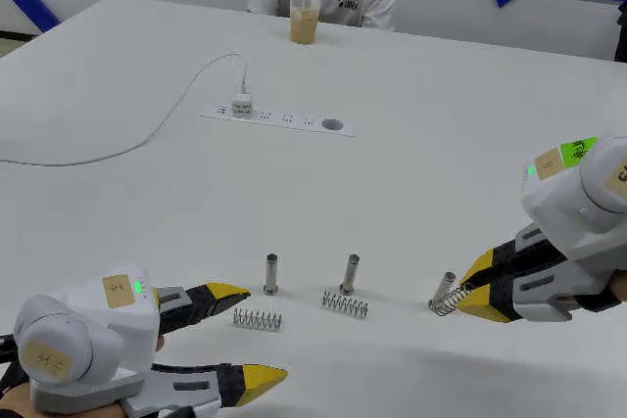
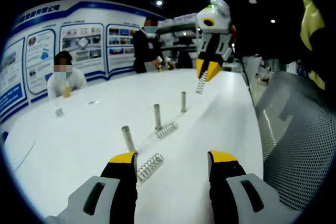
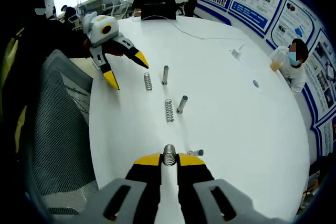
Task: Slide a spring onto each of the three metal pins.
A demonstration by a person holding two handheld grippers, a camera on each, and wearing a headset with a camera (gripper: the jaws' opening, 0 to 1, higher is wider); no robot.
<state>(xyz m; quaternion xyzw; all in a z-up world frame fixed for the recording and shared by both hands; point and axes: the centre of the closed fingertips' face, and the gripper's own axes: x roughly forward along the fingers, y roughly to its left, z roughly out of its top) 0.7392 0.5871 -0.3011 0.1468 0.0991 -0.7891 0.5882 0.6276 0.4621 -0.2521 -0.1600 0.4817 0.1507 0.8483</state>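
White worktable (image 1: 411, 193) carries short upright steel pins (image 1: 271, 273) near 6 o'clock. Right yellow-tipped gripper (image 1: 464, 295) at 4 o'clock clamps a coiled wire spring (image 1: 448, 303), seemingly touching a tilted third pin (image 1: 446, 287). Left yellow-tipped gripper (image 1: 265, 332) gapes wide at 7 o'clock beside a loose spring (image 1: 258, 319); a second loose spring (image 1: 345, 304) lies near centre.

3 pins (image 1: 271, 272) polished metal; each spring (image 1: 257, 319) shiny wire; table (image 1: 441, 173) matt white.

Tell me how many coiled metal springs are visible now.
3. One coiled metal spring lies by the leftmost grey metal pin, one by the middle pin, and one is clamped in the right hand-held gripper near the third pin.
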